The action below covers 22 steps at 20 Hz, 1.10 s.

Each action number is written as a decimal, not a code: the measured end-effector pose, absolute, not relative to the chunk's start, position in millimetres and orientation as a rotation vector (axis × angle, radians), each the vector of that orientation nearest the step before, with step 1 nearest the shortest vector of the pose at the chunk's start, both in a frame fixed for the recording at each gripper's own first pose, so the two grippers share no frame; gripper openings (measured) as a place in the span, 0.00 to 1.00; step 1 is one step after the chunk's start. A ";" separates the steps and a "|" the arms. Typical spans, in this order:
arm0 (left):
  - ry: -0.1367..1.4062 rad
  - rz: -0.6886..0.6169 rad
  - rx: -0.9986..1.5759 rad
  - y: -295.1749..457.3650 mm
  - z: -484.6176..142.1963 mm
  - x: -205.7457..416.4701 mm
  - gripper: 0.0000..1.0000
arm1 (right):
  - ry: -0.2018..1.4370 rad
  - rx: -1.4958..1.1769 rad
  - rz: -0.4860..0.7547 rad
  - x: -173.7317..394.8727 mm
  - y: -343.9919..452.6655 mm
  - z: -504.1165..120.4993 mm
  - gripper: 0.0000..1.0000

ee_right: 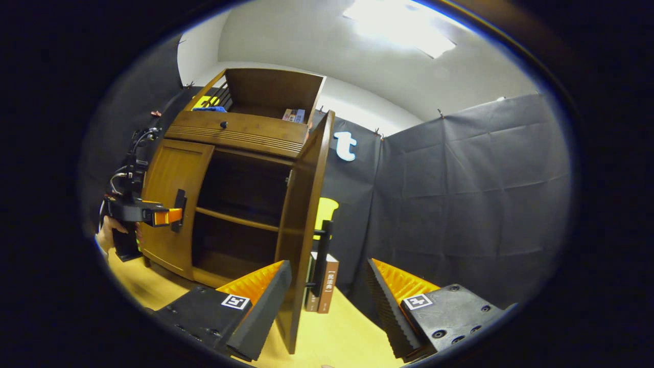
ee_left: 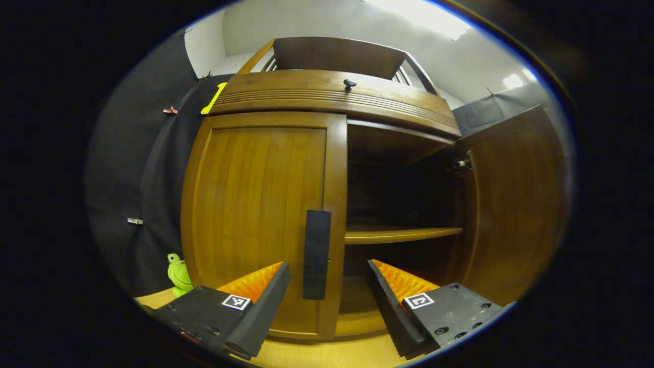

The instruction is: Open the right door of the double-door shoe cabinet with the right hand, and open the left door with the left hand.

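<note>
the shoe cabinet (ee_left: 327, 102) stands on the counter (ee_left: 327, 355). its left door (ee_left: 255, 214) is closed; the left door's handle (ee_left: 317, 254) sits between the fingers of the left tongs (ee_left: 327, 301), which are released and not touching it. its right door (ee_right: 301, 225) stands swung wide, edge-on between the spread fingers of the right tongs (ee_right: 327, 301), also released, with that door's handle (ee_right: 323, 258) just beyond them. beside the cabinet a green frog toy (ee_left: 178, 275) sits; a book (ee_right: 327, 283) stands behind the open door.
</note>
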<state>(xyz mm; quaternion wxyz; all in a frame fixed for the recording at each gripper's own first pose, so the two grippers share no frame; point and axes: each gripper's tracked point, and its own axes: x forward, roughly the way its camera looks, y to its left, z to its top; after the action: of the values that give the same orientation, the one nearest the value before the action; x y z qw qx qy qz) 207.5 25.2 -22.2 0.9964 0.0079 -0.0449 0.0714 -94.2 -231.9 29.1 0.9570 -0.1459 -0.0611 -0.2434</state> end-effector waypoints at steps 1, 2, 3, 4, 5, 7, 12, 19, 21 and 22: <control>-0.084 0.160 0.023 29.9 -27.0 215.9 0.92 | -0.133 -0.294 -0.498 -93.4 -234.7 29.3 0.93; -0.080 0.174 0.030 34.4 -29.7 223.7 0.89 | -0.137 -0.286 -0.497 -91.2 -235.4 28.3 0.93; -0.075 0.185 0.039 37.3 -32.9 229.8 0.88 | -0.141 -0.281 -0.495 -90.0 -236.6 27.4 0.93; -0.070 0.197 0.049 40.5 -35.3 235.0 0.87 | -0.144 -0.282 -0.500 -88.2 -240.5 26.7 0.93; -0.067 0.207 0.054 44.6 -38.3 238.9 0.87 | -0.145 -0.288 -0.509 -88.2 -244.9 25.5 0.93; -0.056 0.209 0.040 45.7 -42.4 248.9 0.87 | -0.136 -0.289 -0.523 -89.2 -252.2 19.5 0.93; -0.062 0.218 0.062 44.8 -48.0 263.3 0.63 | -0.101 -0.254 -0.539 -84.8 -263.2 7.6 0.93; -0.033 0.193 0.015 40.7 -53.4 255.3 0.34 | -0.049 -0.183 -0.551 -103.0 -268.1 -7.9 0.93; -0.021 0.187 0.038 40.2 -51.8 250.0 0.33 | -0.039 -0.162 -0.559 -109.7 -268.8 -8.5 0.93; -0.015 0.183 0.051 40.2 -50.2 246.6 0.32 | -0.036 -0.152 -0.559 -112.3 -267.7 -8.4 0.93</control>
<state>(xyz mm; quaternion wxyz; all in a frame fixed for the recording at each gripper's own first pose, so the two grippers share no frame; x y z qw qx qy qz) 246.6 40.2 -50.2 0.9954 0.0255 -0.0076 0.0916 -112.3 -267.7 -8.4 0.9582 -0.0748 -0.0179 -0.2755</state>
